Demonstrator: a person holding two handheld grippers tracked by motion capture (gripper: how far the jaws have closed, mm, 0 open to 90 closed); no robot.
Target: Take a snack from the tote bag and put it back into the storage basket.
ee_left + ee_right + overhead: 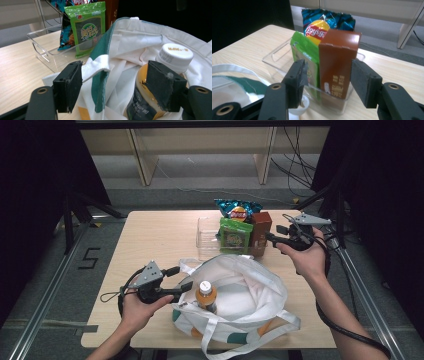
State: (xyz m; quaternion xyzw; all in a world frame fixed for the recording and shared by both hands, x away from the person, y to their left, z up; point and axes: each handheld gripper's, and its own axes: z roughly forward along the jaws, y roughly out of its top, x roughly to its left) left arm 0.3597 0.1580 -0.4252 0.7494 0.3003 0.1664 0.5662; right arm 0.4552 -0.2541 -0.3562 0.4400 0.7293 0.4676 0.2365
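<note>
A white tote bag (pixel 250 290) with green trim lies open at the table's front. An orange drink bottle (pixel 206 295) with a white cap stands inside it. My left gripper (pixel 181 278) is at the bag's left rim. In the left gripper view its jaws (pixel 115 72) stand wide, with the green-edged rim (pixel 100 75) loose between them and the bottle (pixel 175 55) just behind. My right gripper (pixel 274 233) is open beside the brown box (pixel 261 232). In the right gripper view the box (pixel 338 62) stands between the spread jaws (pixel 329 68), and neither pad presses on it.
A clear plastic bin (pixel 206 237) at the back holds the brown box, a green packet (pixel 235 235) and a blue chip bag (pixel 237 209). Bare tabletop (pixel 155 235) spreads to the left. Black frame posts and cables stand off both sides of the table.
</note>
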